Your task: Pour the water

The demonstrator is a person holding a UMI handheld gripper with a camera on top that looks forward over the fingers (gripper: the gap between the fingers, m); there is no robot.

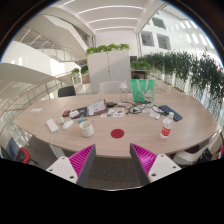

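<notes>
Water is not something we can make out in any vessel from here; the likeliest source, a bottle (167,127) with a red label, stands well ahead of our right finger on the wooden table (120,140). We judge the task barely begun: nothing is gripped, nothing tilted, and both the reach and the pour are still to come.

Working down in size, the table stretches wide beyond the fingers, with chairs (67,91) on its far side and a green bag (143,89) upright at its far edge. Papers (96,107) lie past the middle. A white mug (87,128) sits ahead of our left finger, nearer than most things; we cannot see inside it, nor tell the bottle's fill. A small red disc (117,133) lies almost straight ahead, between mug and bottle.

Our gripper (113,158) hangs spread wide, its magenta pads (82,159) facing each other with only bare table beyond the gap, well short of every container.
</notes>
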